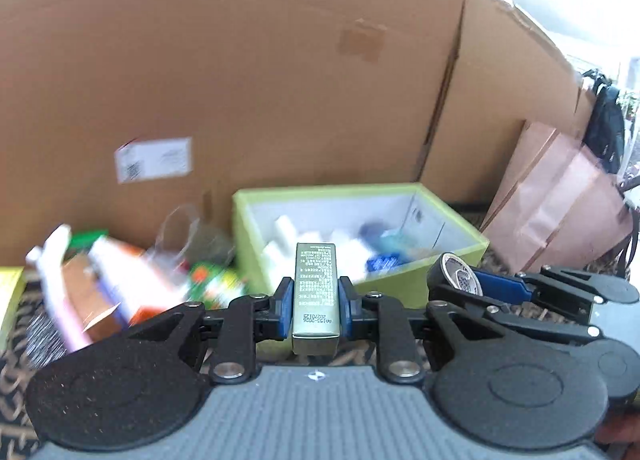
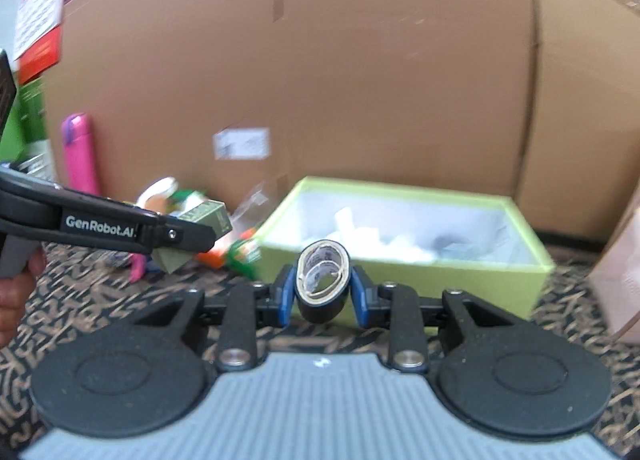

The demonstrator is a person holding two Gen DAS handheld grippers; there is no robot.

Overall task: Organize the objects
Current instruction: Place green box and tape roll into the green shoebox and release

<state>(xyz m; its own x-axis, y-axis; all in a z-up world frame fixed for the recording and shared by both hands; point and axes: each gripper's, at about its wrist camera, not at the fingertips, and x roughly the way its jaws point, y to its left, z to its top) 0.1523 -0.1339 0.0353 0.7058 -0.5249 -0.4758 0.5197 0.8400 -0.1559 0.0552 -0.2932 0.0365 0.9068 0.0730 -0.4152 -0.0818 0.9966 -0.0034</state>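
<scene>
- Left gripper (image 1: pixel 316 310): the tongs are pinched tight on a slim green-gold carton (image 1: pixel 316 292), held upright; the green box (image 1: pixel 452 256) sits ahead at twelve o'clock. I'd carry it over the near rim before letting go.
- Right gripper (image 2: pixel 323 292): closed around a dark tape roll (image 2: pixel 322 280), box at one o'clock. Best drop them in turn, so the tools don't clash.

Your left tongs (image 1: pixel 316 310) clamp an olive-green carton (image 1: pixel 315 292) at frame centre; behind it sits the green box (image 1: pixel 448 256), and your right tongs (image 1: pixel 464 280) pinch a black roll (image 1: pixel 454 274) at right.
</scene>
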